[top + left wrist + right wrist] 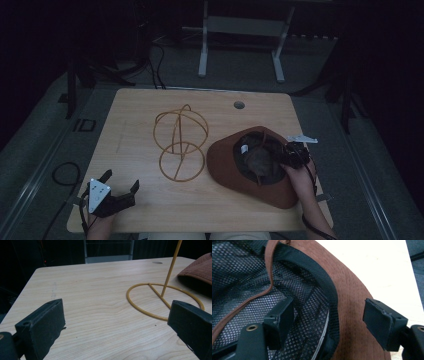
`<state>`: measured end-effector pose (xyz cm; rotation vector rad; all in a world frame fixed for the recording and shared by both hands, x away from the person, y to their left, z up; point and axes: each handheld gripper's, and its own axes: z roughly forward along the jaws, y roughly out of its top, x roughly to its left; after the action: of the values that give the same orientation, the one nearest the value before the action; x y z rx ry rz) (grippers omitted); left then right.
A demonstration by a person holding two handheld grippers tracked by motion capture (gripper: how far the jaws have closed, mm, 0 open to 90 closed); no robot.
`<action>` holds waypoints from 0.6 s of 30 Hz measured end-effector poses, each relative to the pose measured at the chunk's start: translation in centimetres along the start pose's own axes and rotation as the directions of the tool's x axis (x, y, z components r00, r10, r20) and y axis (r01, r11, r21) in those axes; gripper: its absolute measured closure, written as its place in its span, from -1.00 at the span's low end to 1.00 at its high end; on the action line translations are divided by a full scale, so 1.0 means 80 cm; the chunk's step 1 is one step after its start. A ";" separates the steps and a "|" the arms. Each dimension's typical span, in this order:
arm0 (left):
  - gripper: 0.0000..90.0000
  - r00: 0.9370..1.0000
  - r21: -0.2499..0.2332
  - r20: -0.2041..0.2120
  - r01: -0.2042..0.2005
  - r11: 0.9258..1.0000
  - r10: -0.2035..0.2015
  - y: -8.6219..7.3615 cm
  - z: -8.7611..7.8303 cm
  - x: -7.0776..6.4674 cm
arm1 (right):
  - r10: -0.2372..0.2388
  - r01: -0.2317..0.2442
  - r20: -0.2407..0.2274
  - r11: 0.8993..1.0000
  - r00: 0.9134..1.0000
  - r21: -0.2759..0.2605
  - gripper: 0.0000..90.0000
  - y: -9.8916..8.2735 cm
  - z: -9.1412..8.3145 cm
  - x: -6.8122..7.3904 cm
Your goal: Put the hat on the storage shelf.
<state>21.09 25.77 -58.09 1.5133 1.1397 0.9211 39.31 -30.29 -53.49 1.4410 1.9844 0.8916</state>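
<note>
My right gripper (291, 154) is at the hat (225, 165), jaws spread, straddling the hat's edge where the crown meets the brim. In the right gripper view one jaw sits inside over the black mesh lining (244, 275), the other outside above the brown brim (352, 297). The black inner band (322, 277) runs between them. Pads not pressing on the fabric that I can see, so nothing grasped yet. A thin brown cord (268, 277) crosses the lining.

Hat lies upside down, opening up, on the right half of the table (130, 115), near my edge. White tag (244, 148) inside it. Its brim comes close to the wire stand's base ring; touching or not, cannot tell.

Wire stand (180, 140): yellow-gold, flat ring base on the table, upright rod, rounded loops on top. Stands mid-table, just left of the hat. The left gripper view has the ring base (140, 306) and rod (171, 268) ahead and a bit of brim at the right edge.

My left gripper (120, 182) is at the near left corner of the table, jaws wide apart, nothing between them, just bare wood. Well apart from stand and hat.

Small round hole (239, 105) in the tabletop near the far edge.
</note>
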 end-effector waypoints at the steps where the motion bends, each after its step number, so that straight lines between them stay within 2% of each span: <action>1: -0.96 1.000 -0.001 0.001 0.001 1.000 -0.001 0.000 0.000 0.000 | 0.005 -0.005 0.004 1.000 1.000 0.003 -0.36 0.000 0.001 0.000; 6: -0.96 1.000 -0.001 -0.001 0.003 1.000 -0.003 0.000 0.000 0.000 | 0.018 -0.018 0.006 0.999 1.000 0.048 -0.16 -0.004 0.015 0.006; 10: -0.96 1.000 -0.001 -0.012 0.008 1.000 -0.008 0.000 0.000 0.001 | 0.009 -0.012 0.053 0.998 0.999 0.058 0.05 -0.007 0.020 0.012; 11: -0.96 1.000 -0.005 -0.019 0.010 1.000 -0.010 0.001 -0.001 0.000 | -0.005 0.000 0.073 0.998 0.997 0.060 0.20 -0.008 0.020 0.013; 12: -0.96 1.000 -0.006 -0.020 0.010 1.000 -0.010 0.001 -0.001 0.000 | -0.044 0.037 0.104 0.997 0.994 0.064 0.27 -0.009 0.020 0.014; 14: -0.96 0.999 0.001 -0.033 0.005 1.000 -0.005 0.001 -0.001 0.000 | -0.057 0.050 0.118 0.997 0.991 0.065 0.35 -0.009 0.021 0.016; 18: -0.96 0.998 0.037 -0.061 0.003 0.999 -0.001 0.000 0.001 0.000 | -0.126 0.115 0.165 0.990 0.978 0.075 0.64 -0.013 0.022 0.018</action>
<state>21.17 25.74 -58.13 1.5226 1.2083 0.9555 39.58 -28.73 -55.47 1.3666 1.9652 0.6352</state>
